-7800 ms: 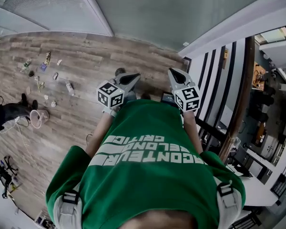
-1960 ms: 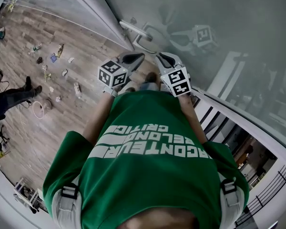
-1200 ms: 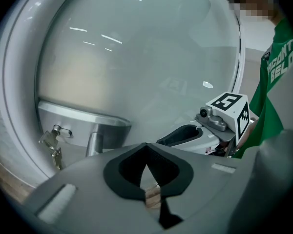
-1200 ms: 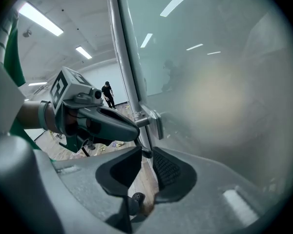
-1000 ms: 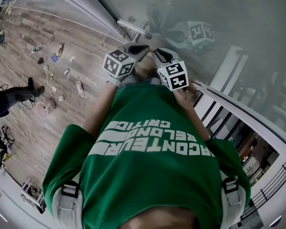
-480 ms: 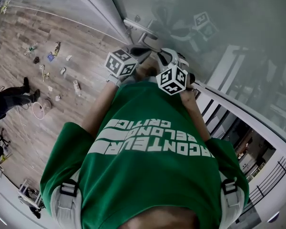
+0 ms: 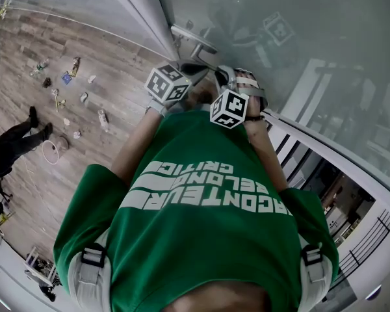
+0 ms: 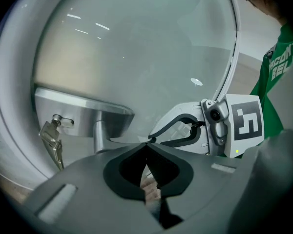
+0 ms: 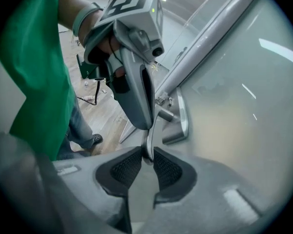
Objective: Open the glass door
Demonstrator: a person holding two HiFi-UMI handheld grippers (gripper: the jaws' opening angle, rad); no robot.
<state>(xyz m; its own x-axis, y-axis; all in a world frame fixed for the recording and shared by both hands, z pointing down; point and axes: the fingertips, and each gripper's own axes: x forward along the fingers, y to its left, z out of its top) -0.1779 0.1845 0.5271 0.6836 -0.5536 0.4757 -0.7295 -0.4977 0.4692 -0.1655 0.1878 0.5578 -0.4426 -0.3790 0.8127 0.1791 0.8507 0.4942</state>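
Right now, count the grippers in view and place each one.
2. The right gripper has its jaws shut on the door handle at its lever end. The left gripper, jaws together on nothing, sits close beside it.

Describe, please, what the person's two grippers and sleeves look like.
The left claw and right claw each have a pale grey moulded body tapering to two black textured pads, and each carries a white cube with black square markers. A small green light glows under the right claw's cube. The person wears a green short-sleeved T-shirt with white lettering.
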